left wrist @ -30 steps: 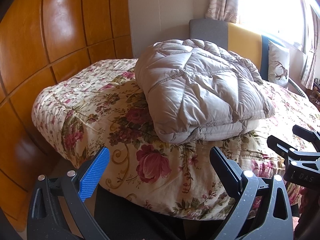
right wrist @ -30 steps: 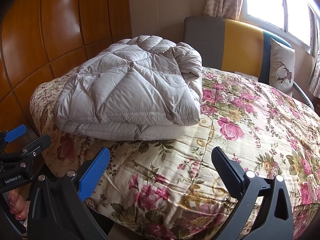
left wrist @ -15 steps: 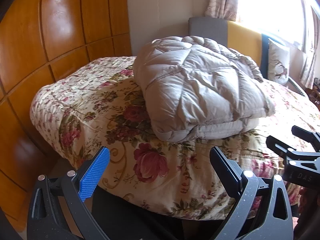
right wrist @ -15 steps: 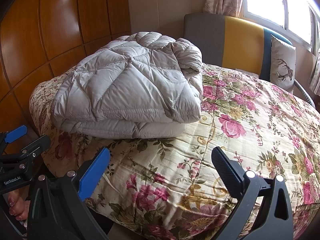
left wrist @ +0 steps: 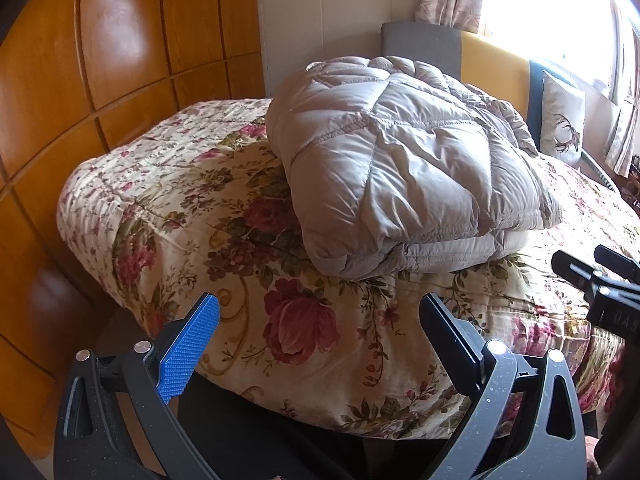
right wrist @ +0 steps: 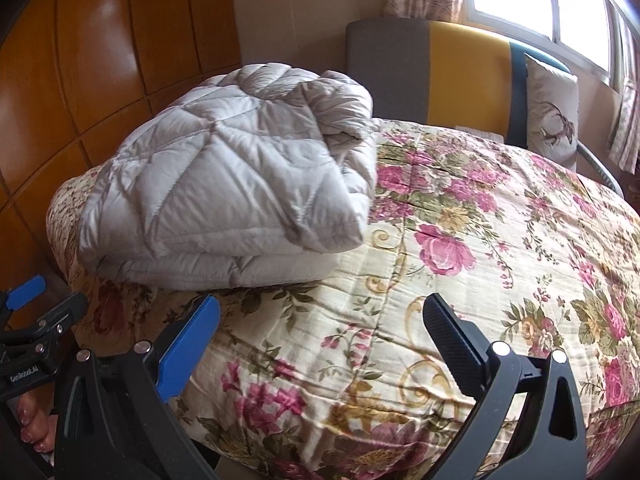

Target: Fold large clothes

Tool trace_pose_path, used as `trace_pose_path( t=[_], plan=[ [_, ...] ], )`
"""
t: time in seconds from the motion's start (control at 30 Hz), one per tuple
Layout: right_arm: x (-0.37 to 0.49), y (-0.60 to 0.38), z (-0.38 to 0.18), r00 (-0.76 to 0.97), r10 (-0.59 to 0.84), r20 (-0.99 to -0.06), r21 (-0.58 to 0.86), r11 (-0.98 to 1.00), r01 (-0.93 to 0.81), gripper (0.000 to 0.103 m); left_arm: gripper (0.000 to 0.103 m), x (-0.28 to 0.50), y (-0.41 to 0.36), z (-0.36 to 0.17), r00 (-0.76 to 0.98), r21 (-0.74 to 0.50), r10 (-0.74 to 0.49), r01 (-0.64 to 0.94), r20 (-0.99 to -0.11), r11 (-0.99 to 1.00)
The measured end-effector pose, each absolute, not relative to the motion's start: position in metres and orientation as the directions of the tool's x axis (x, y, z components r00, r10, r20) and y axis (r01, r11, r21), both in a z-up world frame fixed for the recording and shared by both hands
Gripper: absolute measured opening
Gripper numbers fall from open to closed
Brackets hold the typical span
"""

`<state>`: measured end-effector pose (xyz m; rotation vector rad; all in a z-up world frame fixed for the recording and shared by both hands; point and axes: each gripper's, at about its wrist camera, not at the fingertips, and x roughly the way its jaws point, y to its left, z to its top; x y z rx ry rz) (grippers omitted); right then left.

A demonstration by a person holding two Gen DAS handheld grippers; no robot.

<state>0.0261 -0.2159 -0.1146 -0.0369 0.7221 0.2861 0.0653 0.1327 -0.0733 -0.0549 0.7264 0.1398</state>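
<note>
- The grey quilted down jacket (left wrist: 400, 176) lies folded in a thick bundle on the bed's floral bedspread (left wrist: 192, 216), near the bed's front corner on the side of the wooden wall panelling (left wrist: 80, 80).
- My left gripper (left wrist: 320, 340) hangs off the front edge of the bed, jaws spread wide and holding nothing; the bundle sits straight ahead of it and slightly to the right, above the gap between the jaws.
- My right gripper (right wrist: 320, 340) is likewise spread and empty, level with the left one; from it the down jacket (right wrist: 232, 200) lies ahead and clearly off to the left, with only bare bedspread (right wrist: 480, 240) in front of the jaws.
- So I judge the left gripper the nearer one: the folded near edge, where the layers stack, faces it almost square on.
- The bundle's long axis seems to run away from me and toward the headboard (right wrist: 440, 68), with the looser, crumpled end at the far right.
- Neither gripper touches the cloth; both stand apart from it, below the bed's edge.
- The fold looks about done from here; any further tidying would, I think, start from the left side, the right having to swing leftward across the bed to reach.
- A cushion with a deer print (right wrist: 552, 116) stands by the headboard, well apart from the jacket.
</note>
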Motion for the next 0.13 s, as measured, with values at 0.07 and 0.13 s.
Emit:
trace_pose_path(
  t=[0.07, 0.13],
  plan=[
    [0.03, -0.221, -0.115, 0.714, 0.236, -0.659, 0.069, 0.965, -0.255, 0.101, 0.099, 0.068, 0.133, -0.075, 0.731, 0.001, 0.109, -0.147, -0.673, 0.989],
    [0.037, -0.23, -0.114, 0.721, 0.208, -0.661, 0.062, 0.973, -0.223, 0.101, 0.099, 0.07, 0.133, -0.076, 0.728, 0.0, 0.107, -0.146, -0.677, 0.989]
  ],
)
